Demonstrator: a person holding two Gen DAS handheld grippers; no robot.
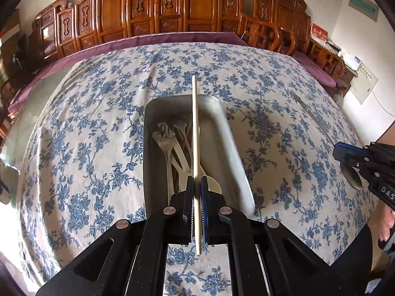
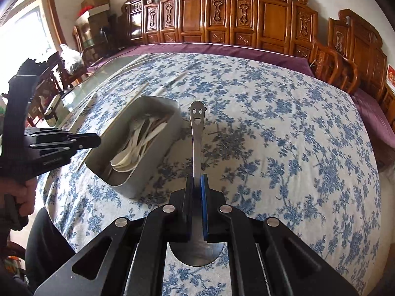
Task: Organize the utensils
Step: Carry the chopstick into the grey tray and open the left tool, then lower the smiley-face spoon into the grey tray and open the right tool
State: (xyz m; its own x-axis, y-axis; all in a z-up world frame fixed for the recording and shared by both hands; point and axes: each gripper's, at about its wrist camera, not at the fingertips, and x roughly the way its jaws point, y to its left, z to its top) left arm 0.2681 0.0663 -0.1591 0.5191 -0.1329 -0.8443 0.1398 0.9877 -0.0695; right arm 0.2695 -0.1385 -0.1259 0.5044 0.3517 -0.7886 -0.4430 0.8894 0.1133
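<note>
Pale, light and stiff, the chopstick (image 1: pixel 195 133) is pinched mid-length by the left tool (image 1: pixel 196 185) above the metal tin (image 1: pixel 232 135), likely to pivot. The right tool (image 2: pixel 197 185) pinches the slick steel spoon (image 2: pixel 197 133) at its neck, just above the bowl, over the worktop (image 2: pixel 284 135).

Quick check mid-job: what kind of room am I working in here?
Likely a home dining room: a table under a blue floral tablecloth, carved wooden chairs along the wall, and a metal tin of utensils.

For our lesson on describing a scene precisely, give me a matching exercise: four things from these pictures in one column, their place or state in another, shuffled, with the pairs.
Things:
1. chopstick
2. smiley spoon
3. white spoons
4. metal tray

Places:
A. resting on the floral tablecloth
B. clamped in the right gripper
C. lying inside the tray
D. clamped in the left gripper

Pairs: 1-D, 2-B, 3-C, 4-A
</note>
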